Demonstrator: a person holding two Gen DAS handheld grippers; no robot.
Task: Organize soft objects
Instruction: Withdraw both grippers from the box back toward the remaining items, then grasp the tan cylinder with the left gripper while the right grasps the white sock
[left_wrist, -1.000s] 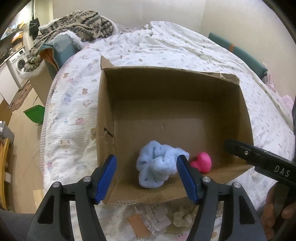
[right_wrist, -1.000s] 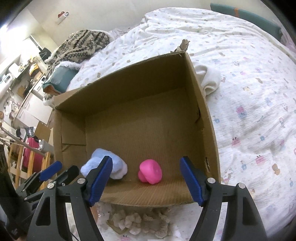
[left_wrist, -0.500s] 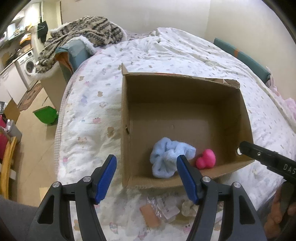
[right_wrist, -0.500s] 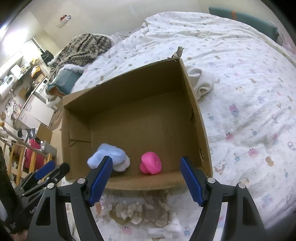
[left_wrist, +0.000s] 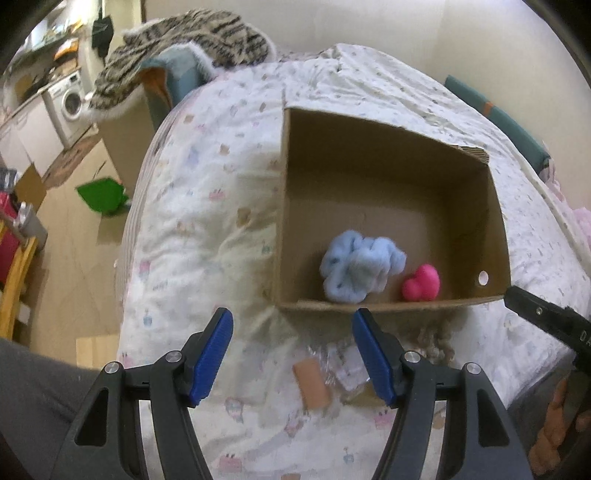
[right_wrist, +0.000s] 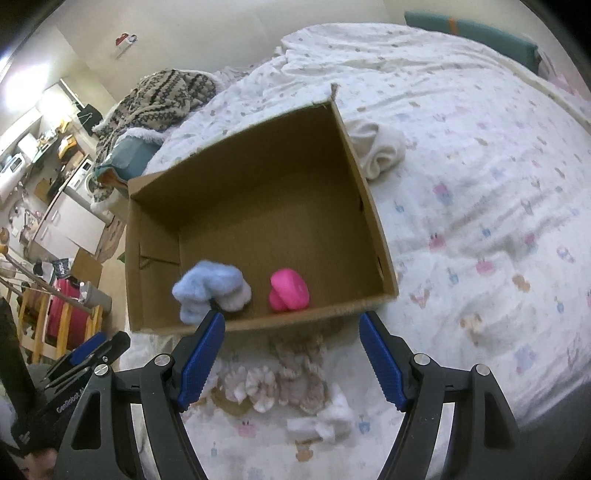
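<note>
An open cardboard box (left_wrist: 388, 147) (right_wrist: 369, 206) lies on the bed. Inside it, near the front wall, are a fluffy light blue cloth (left_wrist: 360, 269) (right_wrist: 210, 290) and a pink soft toy (left_wrist: 423, 284) (right_wrist: 290, 290). My left gripper (left_wrist: 291, 354) is open and empty, in front of the box's front left corner. My right gripper (right_wrist: 291, 354) is open and empty, in front of the box's front wall. Beige fluffy scrunchies (right_wrist: 291, 376) and a white soft piece (right_wrist: 328, 421) lie on the bed just below it. A clear packet and a tan piece (left_wrist: 312, 382) lie between the left fingers.
A cream rolled cloth (right_wrist: 376, 147) lies on the bed behind the box's right wall. A patterned knit blanket (left_wrist: 192, 44) is heaped at the bed's far left. The bed edge drops to the floor on the left, with a green object (left_wrist: 103, 194).
Both grippers have pulled back and up from the box, so the box looks smaller and farther. The left view has swung left. The blue cloth and pink toy stay in the box.
</note>
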